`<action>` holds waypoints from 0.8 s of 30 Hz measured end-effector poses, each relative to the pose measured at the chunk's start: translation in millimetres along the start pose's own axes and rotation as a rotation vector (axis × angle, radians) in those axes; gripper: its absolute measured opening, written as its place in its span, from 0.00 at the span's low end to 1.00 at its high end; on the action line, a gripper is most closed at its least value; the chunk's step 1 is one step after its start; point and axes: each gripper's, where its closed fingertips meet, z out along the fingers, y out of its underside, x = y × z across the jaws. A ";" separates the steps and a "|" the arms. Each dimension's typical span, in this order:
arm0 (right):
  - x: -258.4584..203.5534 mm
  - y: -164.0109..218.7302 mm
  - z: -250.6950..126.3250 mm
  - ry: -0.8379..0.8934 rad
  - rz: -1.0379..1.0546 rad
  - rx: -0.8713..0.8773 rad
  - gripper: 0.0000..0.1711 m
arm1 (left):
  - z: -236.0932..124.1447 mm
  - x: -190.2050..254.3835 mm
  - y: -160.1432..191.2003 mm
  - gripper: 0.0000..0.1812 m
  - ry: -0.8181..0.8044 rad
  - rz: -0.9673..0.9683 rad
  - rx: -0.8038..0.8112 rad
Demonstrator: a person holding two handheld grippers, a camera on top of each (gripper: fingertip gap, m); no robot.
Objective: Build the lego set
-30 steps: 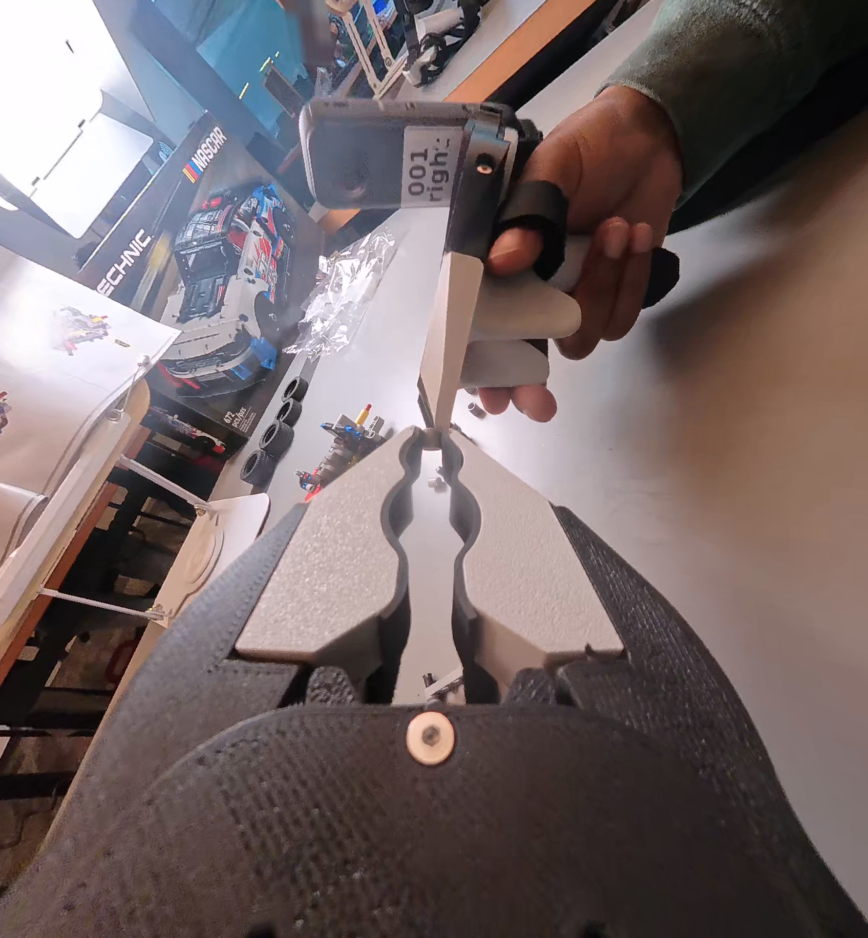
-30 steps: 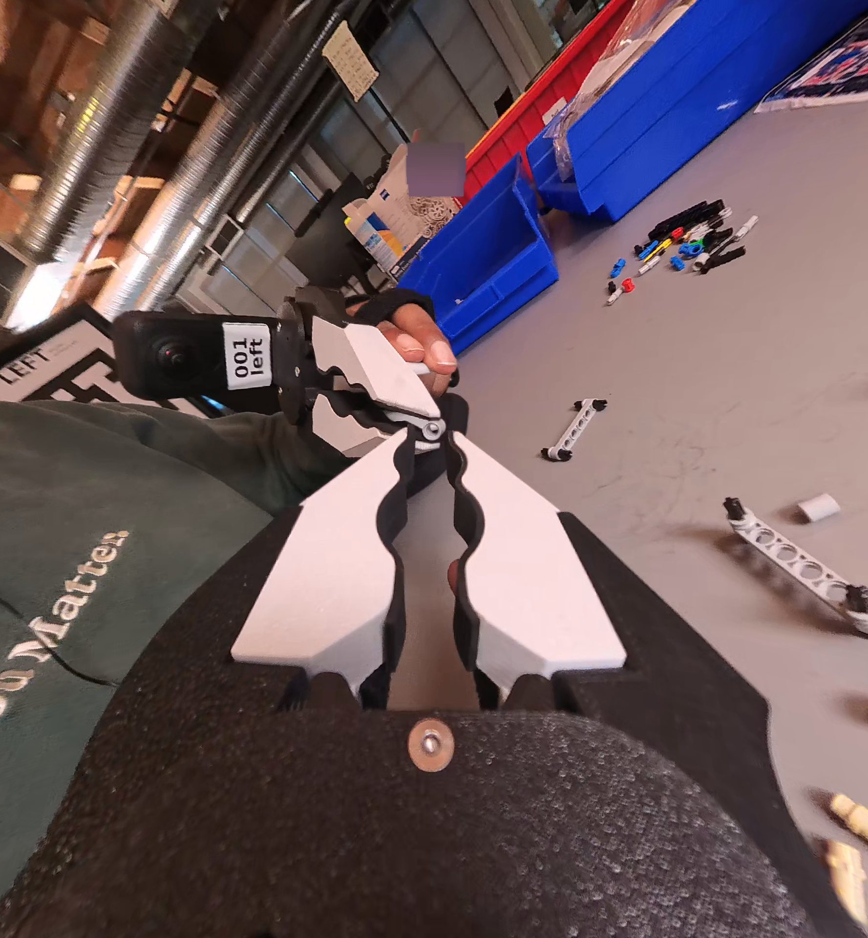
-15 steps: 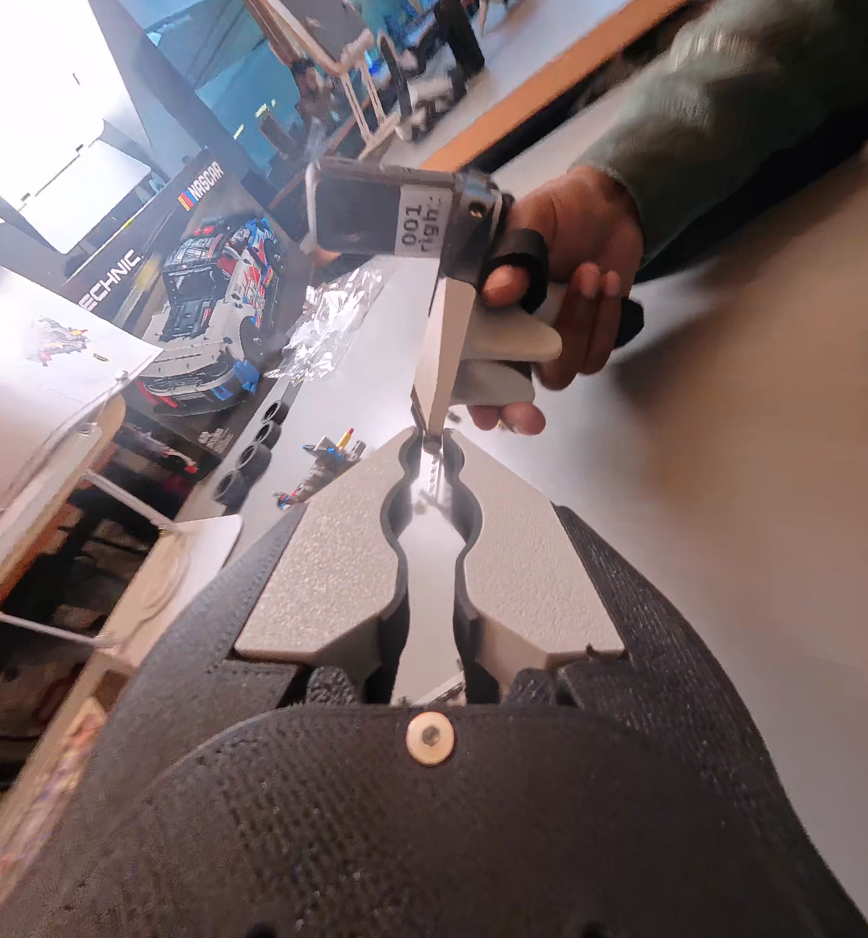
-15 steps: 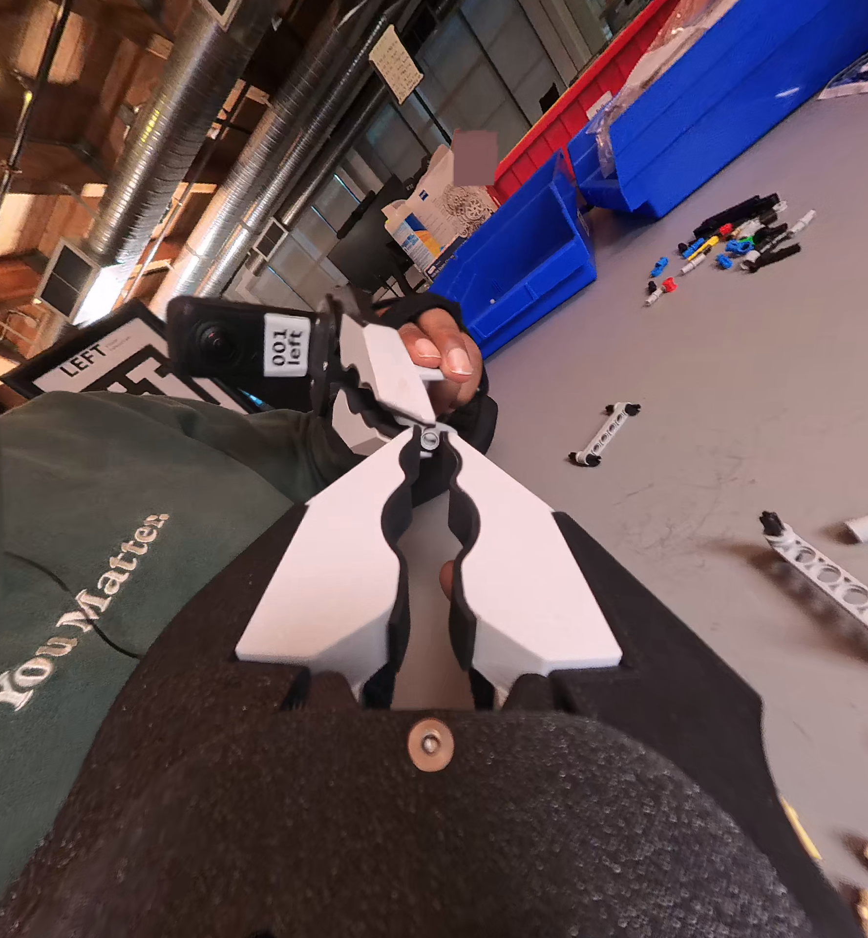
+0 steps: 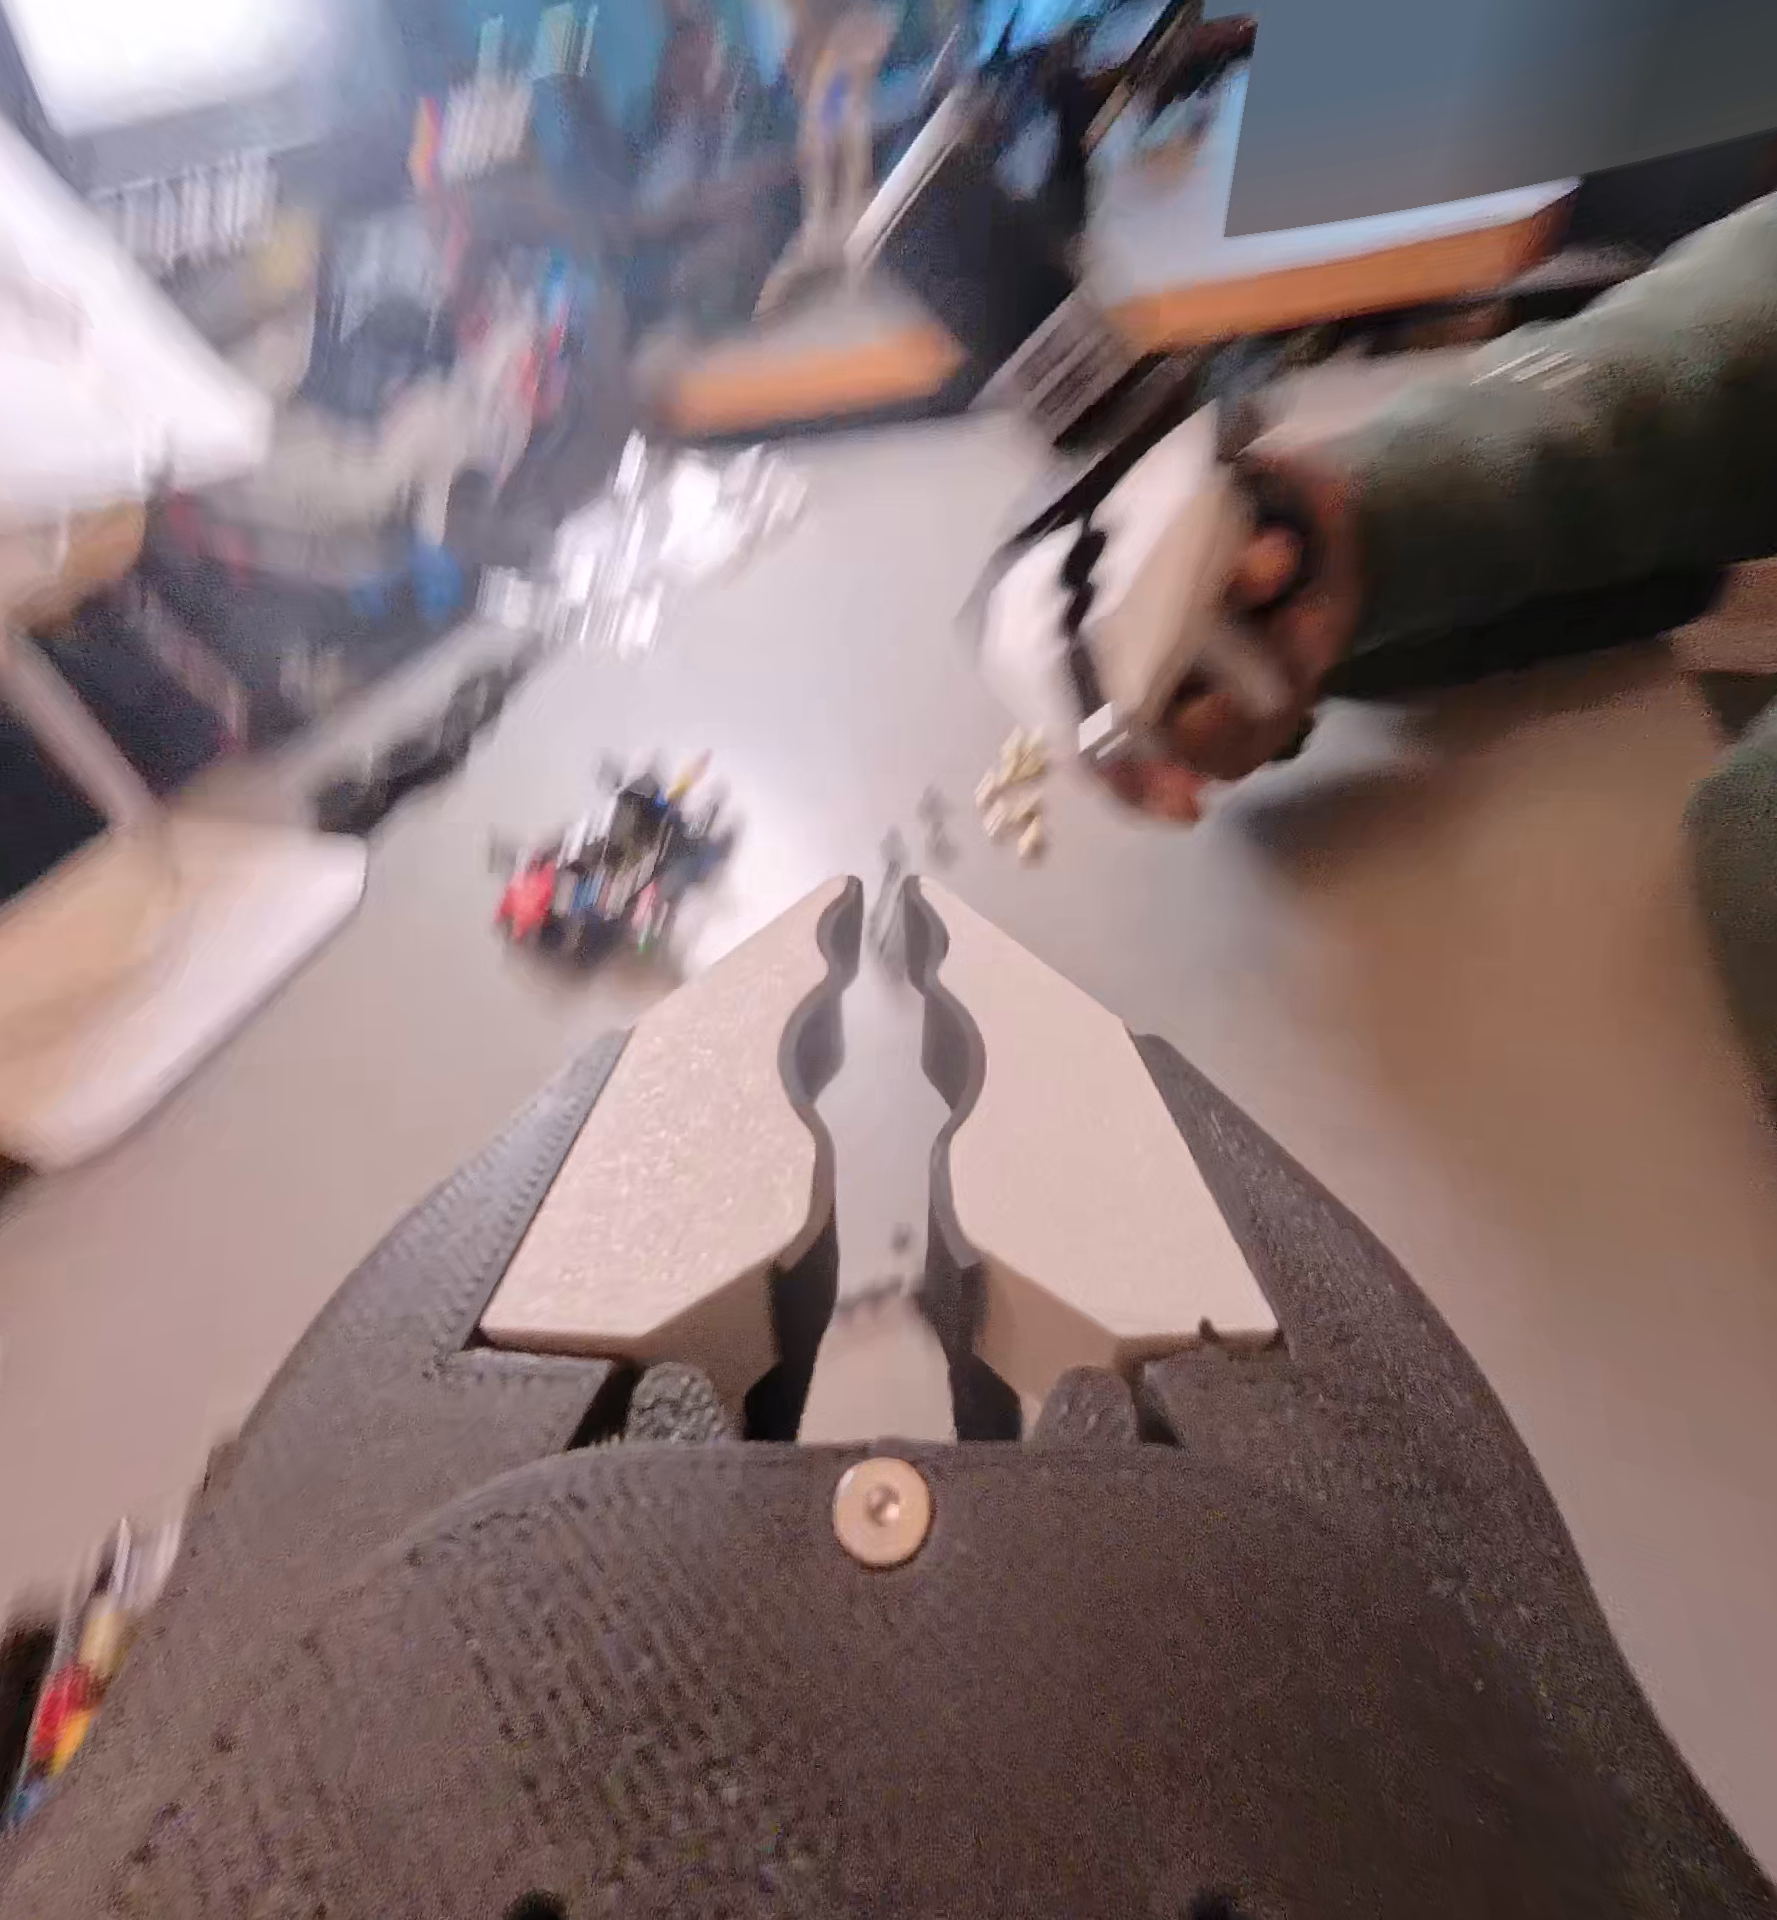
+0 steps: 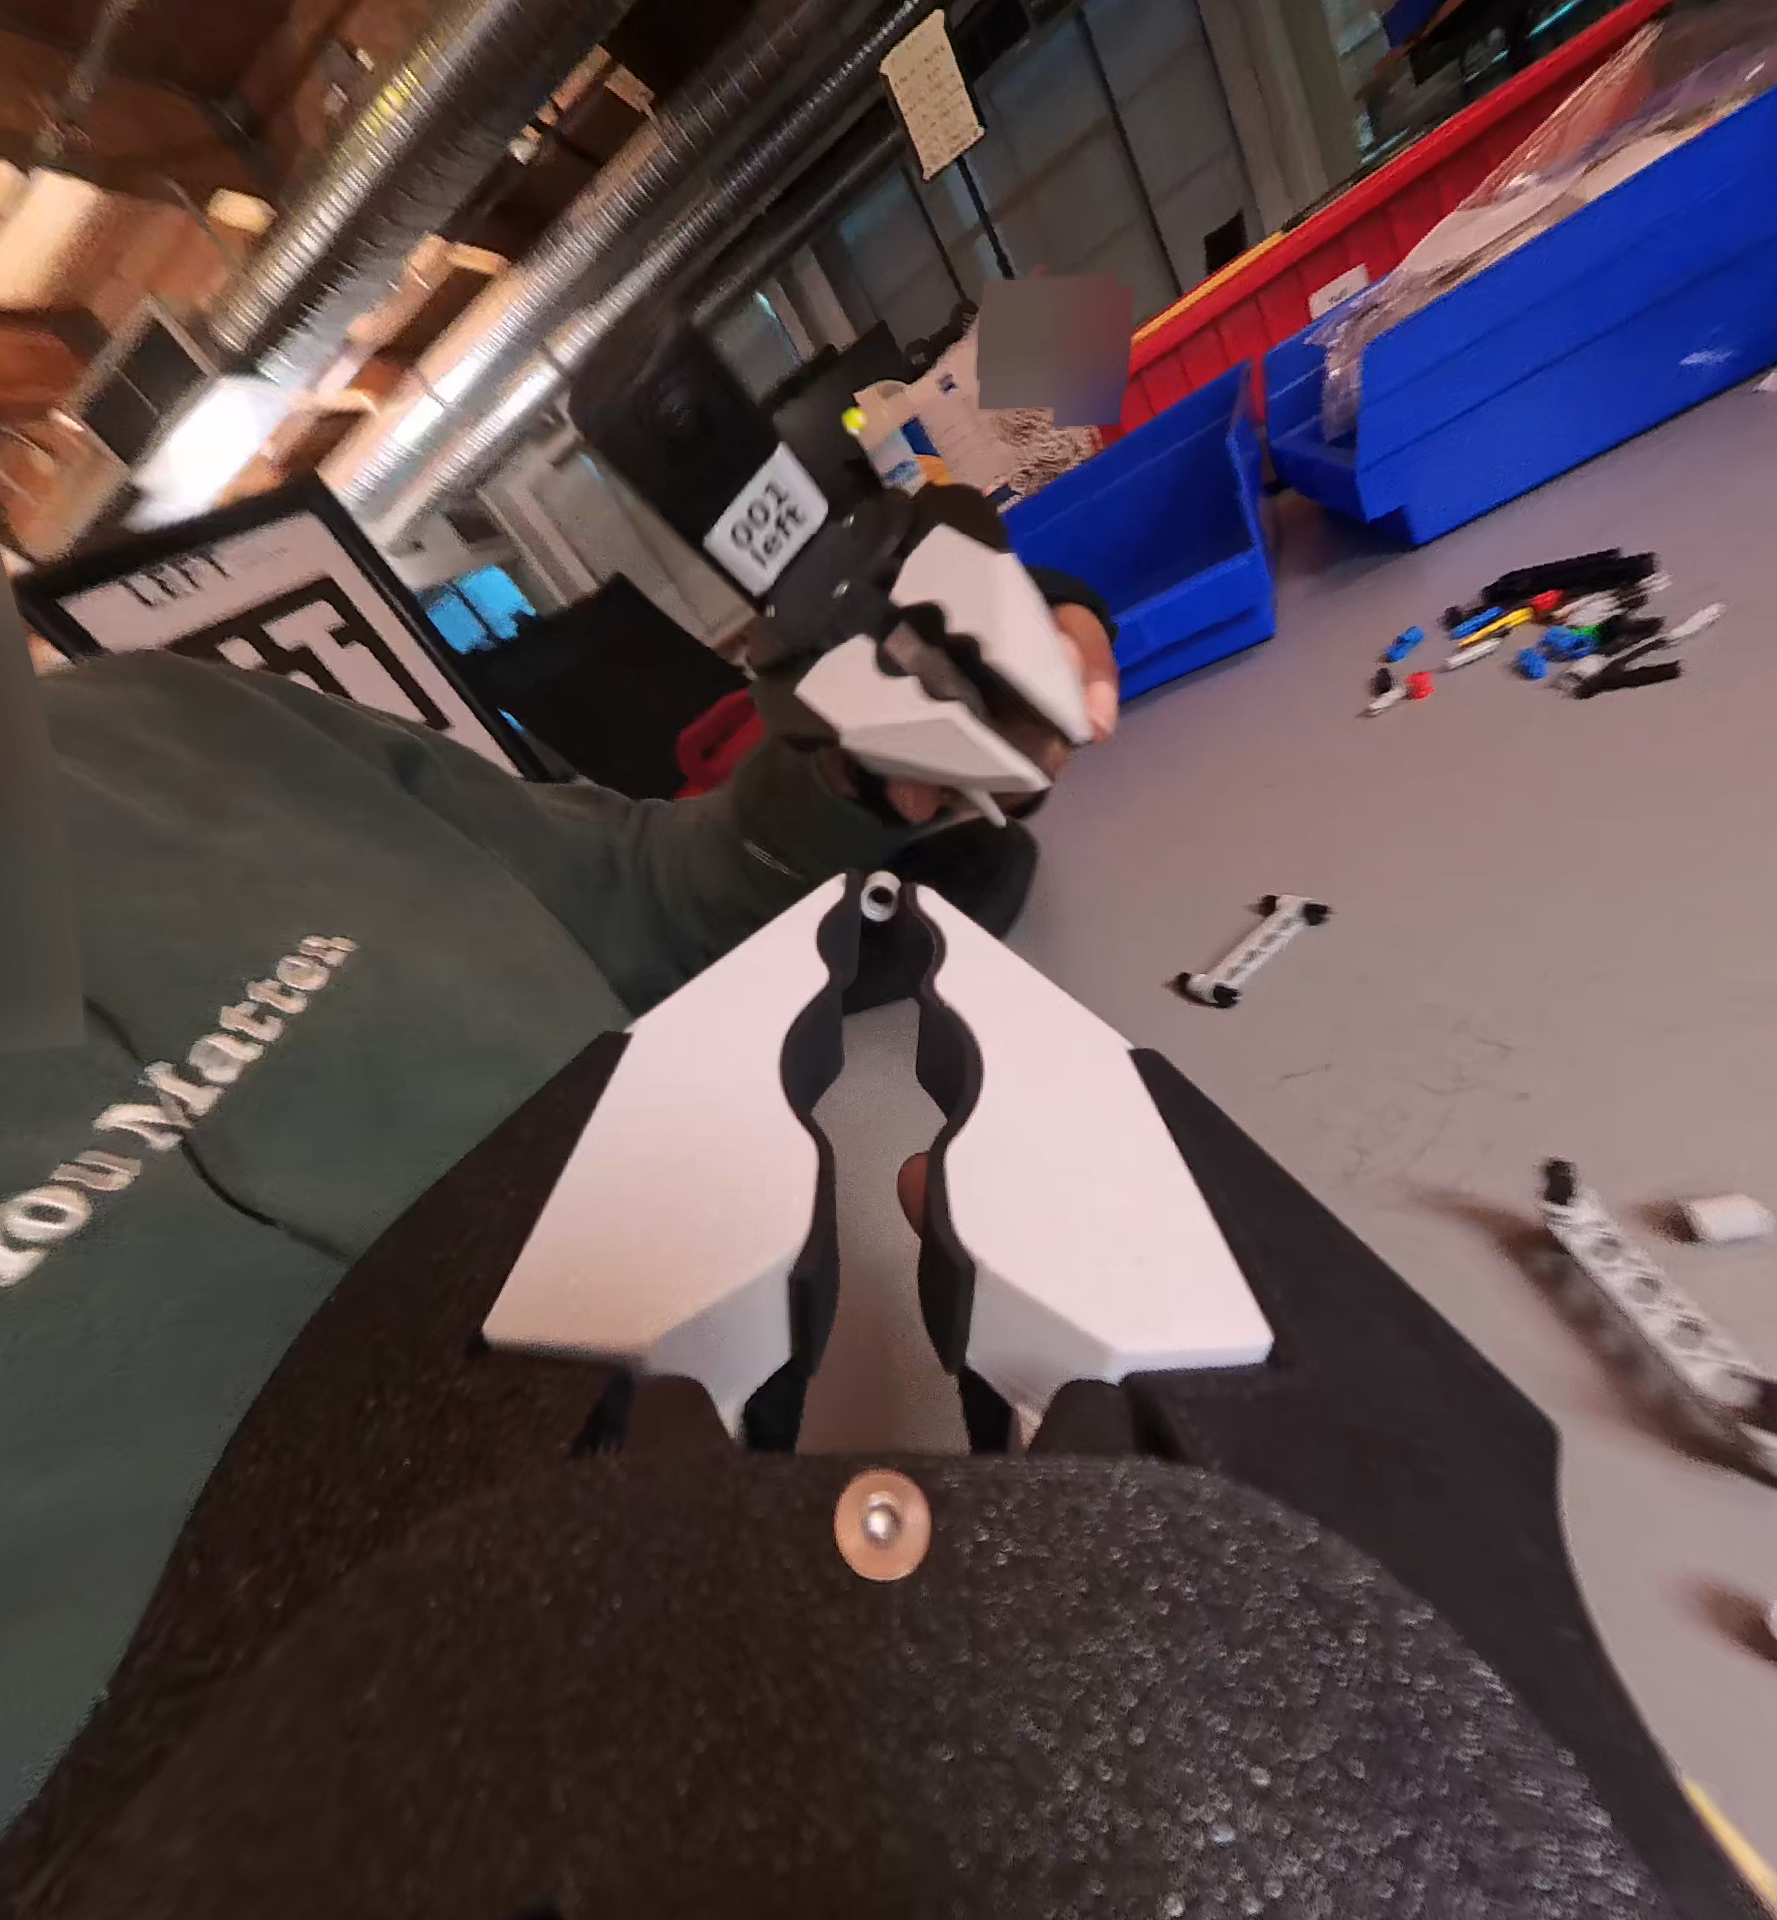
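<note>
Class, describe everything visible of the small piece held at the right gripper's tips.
The small piece is a short, light grey tube that looks like plastic, its dark round hole facing the camera. It sits pinched between the right gripper's black-lined fingertips, held above the grey table. Its far end is hidden.

The right tongs (image 6: 881,902) pinch a small white piece (image 6: 878,896) above the grey table (image 6: 1435,914).

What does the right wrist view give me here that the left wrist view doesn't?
Right wrist view only: a small grey tube piece pinched at the right gripper tips, white beams, blue bins.
Left wrist view only: the left gripper tips slightly apart with nothing between them, a blurred part-built model, tan pins.
Both: the grey table, each other's gripper, green sleeves.
</note>
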 end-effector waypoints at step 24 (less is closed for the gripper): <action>14.4 -25.1 -30.4 0.188 -0.246 0.045 0.02 | 4.8 -15.8 105.3 0.03 0.062 -0.253 -0.432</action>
